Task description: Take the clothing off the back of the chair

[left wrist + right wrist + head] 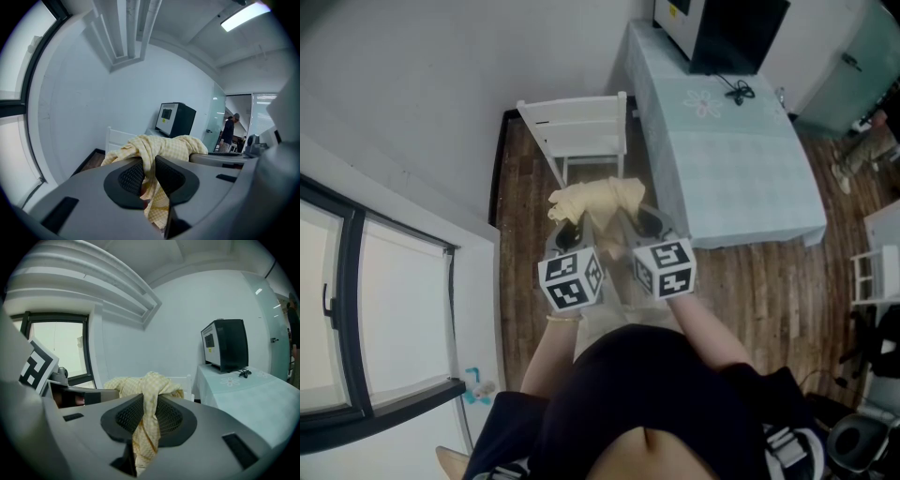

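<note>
A pale yellow checked garment hangs in the air between my two grippers, in front of the white chair. My left gripper is shut on one part of the cloth, which runs down between its dark pads. Beside it, my right gripper is shut on another fold, with fabric bunched above its jaws. In the head view the chair's back is bare of cloth. The lower part of the garment is hidden under the grippers.
A table with a pale blue cloth stands right of the chair, carrying a black box-shaped machine. A white wall and a dark-framed window run along the left. A person stands far off by a glass door. Wooden floor lies below.
</note>
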A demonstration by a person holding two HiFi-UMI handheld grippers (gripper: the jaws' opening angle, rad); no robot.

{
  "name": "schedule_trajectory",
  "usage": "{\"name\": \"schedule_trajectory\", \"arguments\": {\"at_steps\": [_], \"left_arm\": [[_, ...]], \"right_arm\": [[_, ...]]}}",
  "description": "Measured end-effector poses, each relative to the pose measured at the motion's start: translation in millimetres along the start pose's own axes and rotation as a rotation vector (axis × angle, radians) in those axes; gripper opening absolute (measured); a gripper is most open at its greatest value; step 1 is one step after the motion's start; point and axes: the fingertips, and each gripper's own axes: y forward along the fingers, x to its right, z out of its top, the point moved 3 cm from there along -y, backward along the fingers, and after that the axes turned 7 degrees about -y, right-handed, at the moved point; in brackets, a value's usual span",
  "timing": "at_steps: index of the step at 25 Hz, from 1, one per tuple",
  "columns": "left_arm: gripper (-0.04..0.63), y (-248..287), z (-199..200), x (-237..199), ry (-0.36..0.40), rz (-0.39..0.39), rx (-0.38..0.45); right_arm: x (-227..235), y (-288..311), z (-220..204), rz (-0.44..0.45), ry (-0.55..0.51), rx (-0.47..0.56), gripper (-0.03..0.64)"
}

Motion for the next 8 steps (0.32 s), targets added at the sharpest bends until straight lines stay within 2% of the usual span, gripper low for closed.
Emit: {"name": "schedule_trajectory", "arguments": {"at_steps": [8], "left_arm": [[0.063, 6.3, 4.6, -1.5, -0.002, -0.001, 0.007]], "right_arm": [[3.3, 6.4, 2.6, -0.001, -0.006, 0.003, 0.081]]}}
